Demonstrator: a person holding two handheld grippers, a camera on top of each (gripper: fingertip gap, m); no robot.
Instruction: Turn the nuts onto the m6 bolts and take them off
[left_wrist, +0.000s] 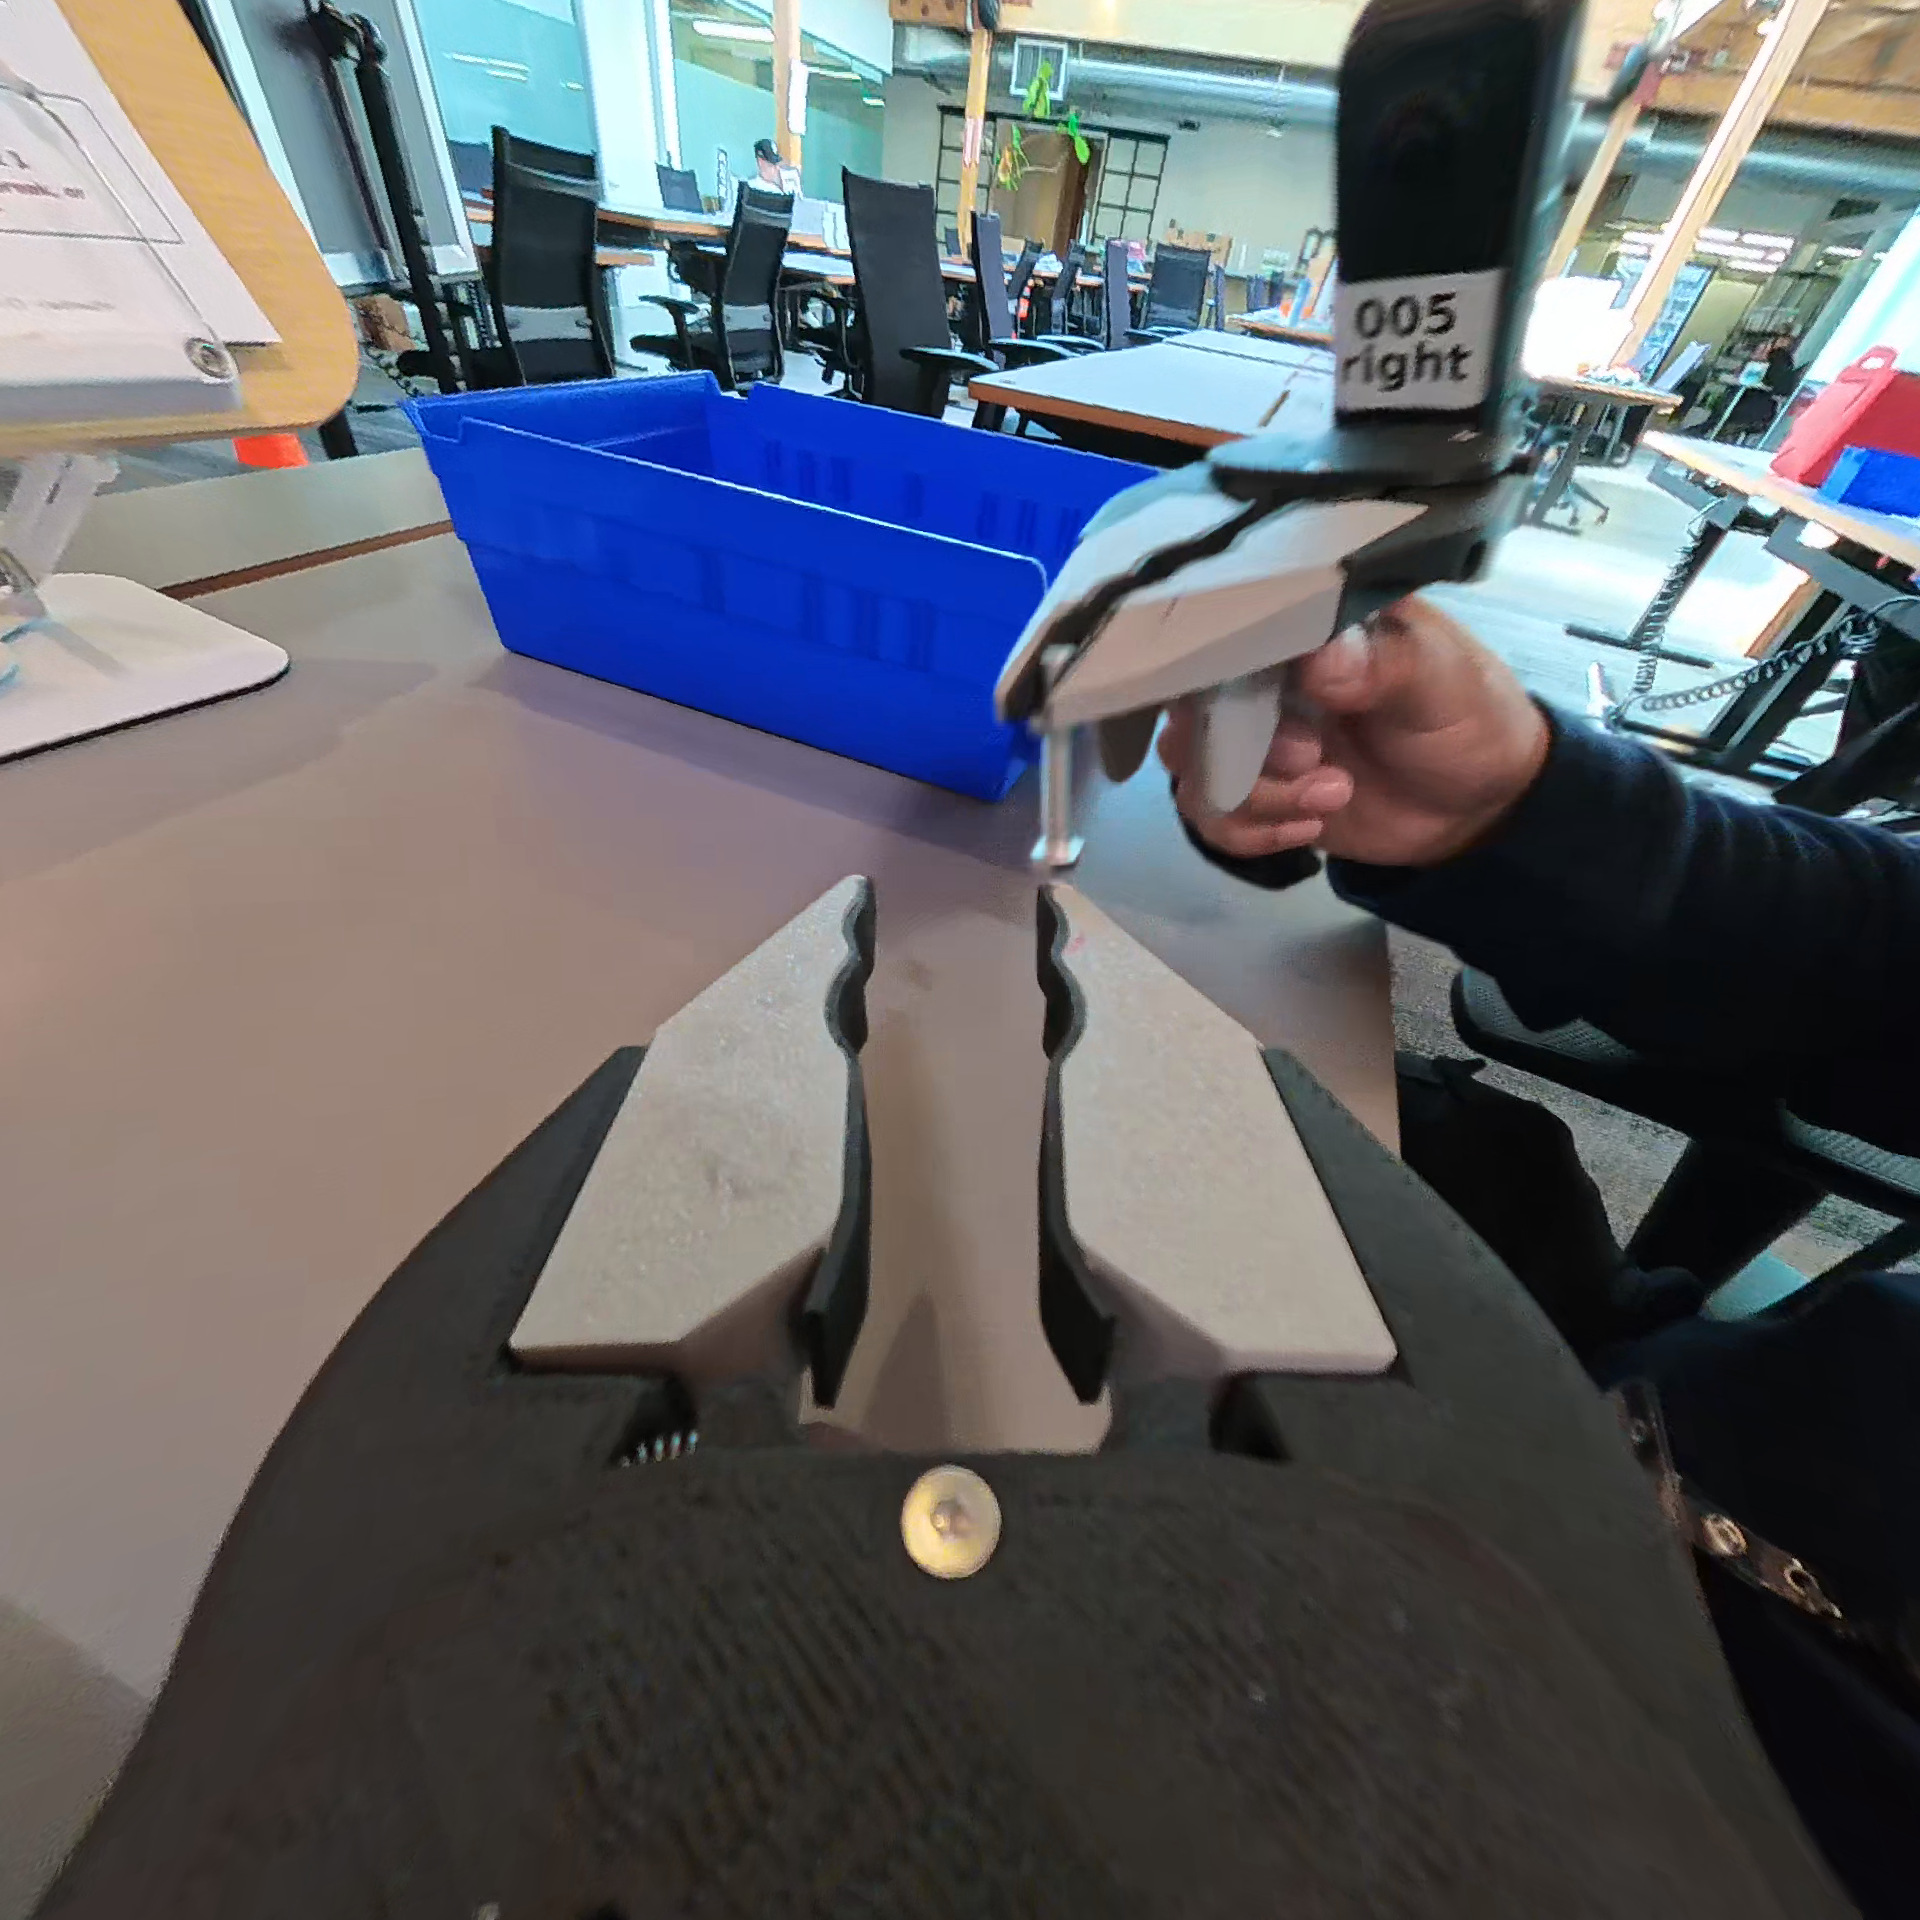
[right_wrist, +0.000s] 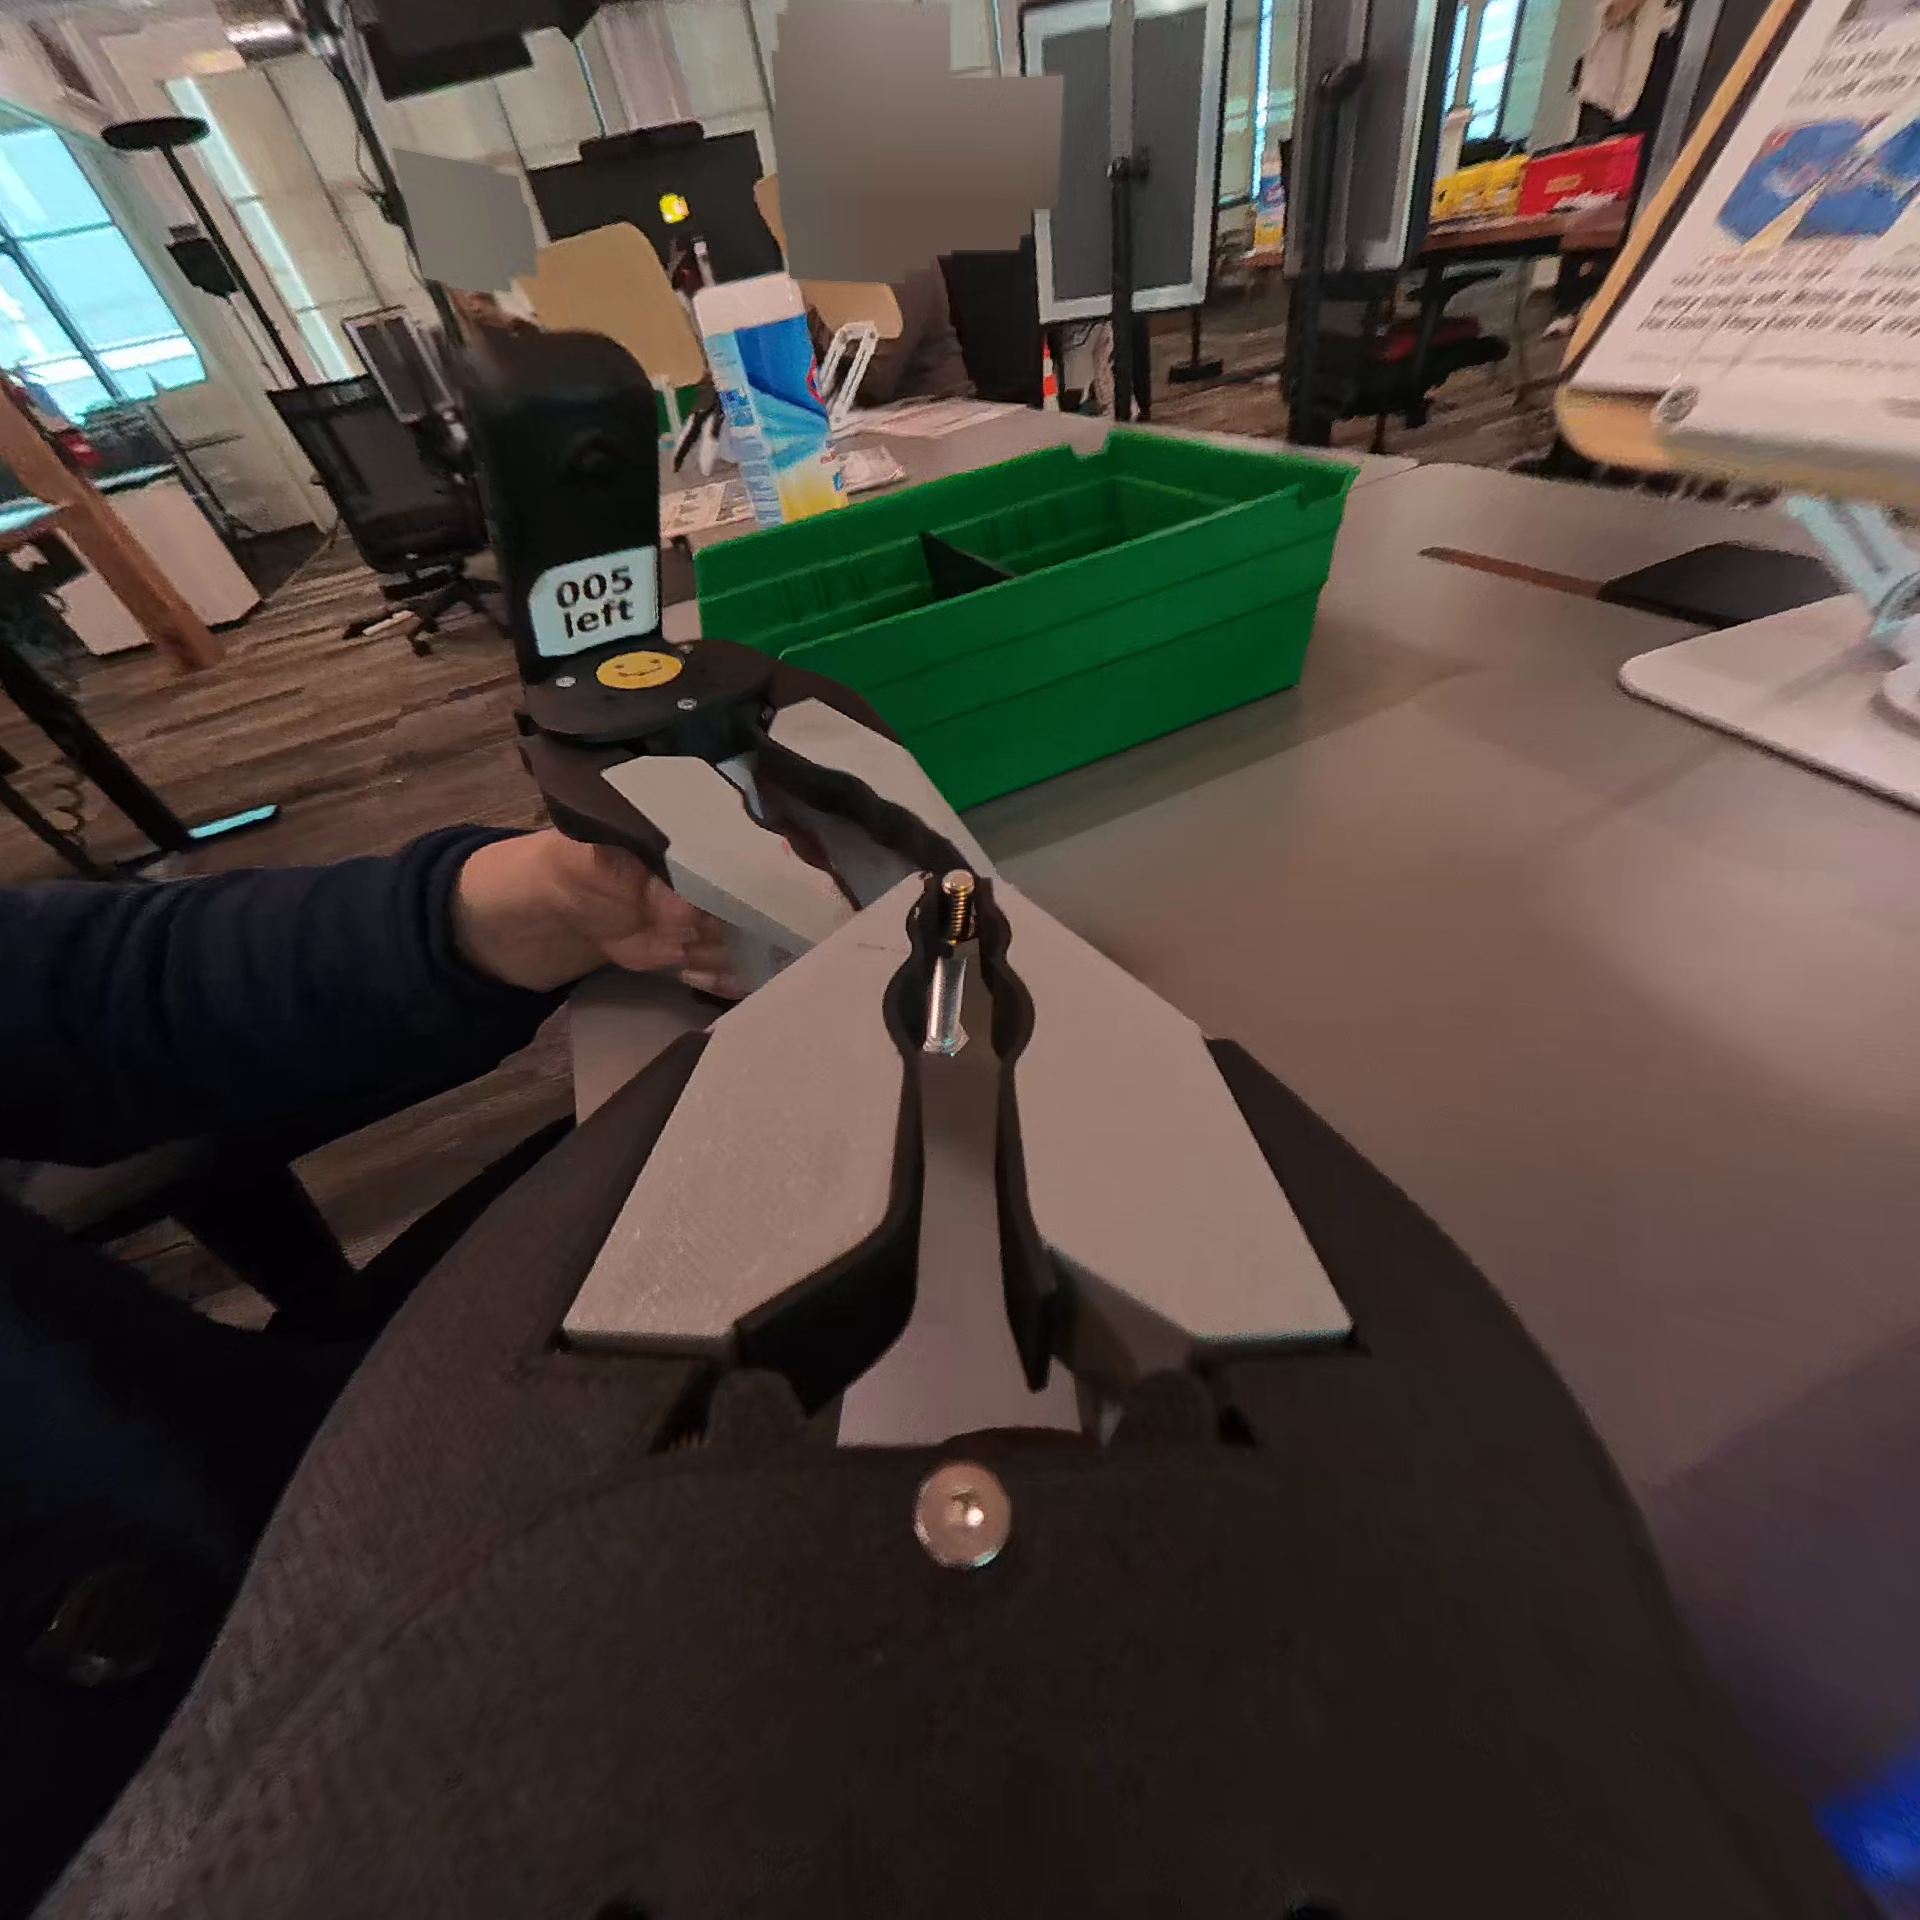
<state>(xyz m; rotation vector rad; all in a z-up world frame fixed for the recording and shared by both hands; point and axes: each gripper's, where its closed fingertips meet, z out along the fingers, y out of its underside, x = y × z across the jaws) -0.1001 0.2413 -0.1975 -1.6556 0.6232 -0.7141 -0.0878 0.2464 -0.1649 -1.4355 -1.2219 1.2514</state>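
My right gripper (right_wrist: 951, 920) is shut on a silver M6 bolt (right_wrist: 943, 1003), with the threaded end poking out past the tips. In the left wrist view the right gripper (left_wrist: 1039, 675) holds the bolt (left_wrist: 1060, 769) upright over the grey table (left_wrist: 416, 935), head down. My left gripper (left_wrist: 954, 914) is open and empty, its tips just below and in front of the bolt head. It also shows in the right wrist view (right_wrist: 862, 883), close to the bolt's threaded end. I see no nut in either view.
A blue bin (left_wrist: 748, 561) stands on the table behind the grippers. A green divided bin (right_wrist: 1039, 665) stands farther along, with a wipes canister (right_wrist: 764, 395) behind it. A document stand on a white base (left_wrist: 125, 665) is at the table's side. The table edge (left_wrist: 1387, 1039) runs near the person's sleeve. The grippers are tip to tip, or close to it.
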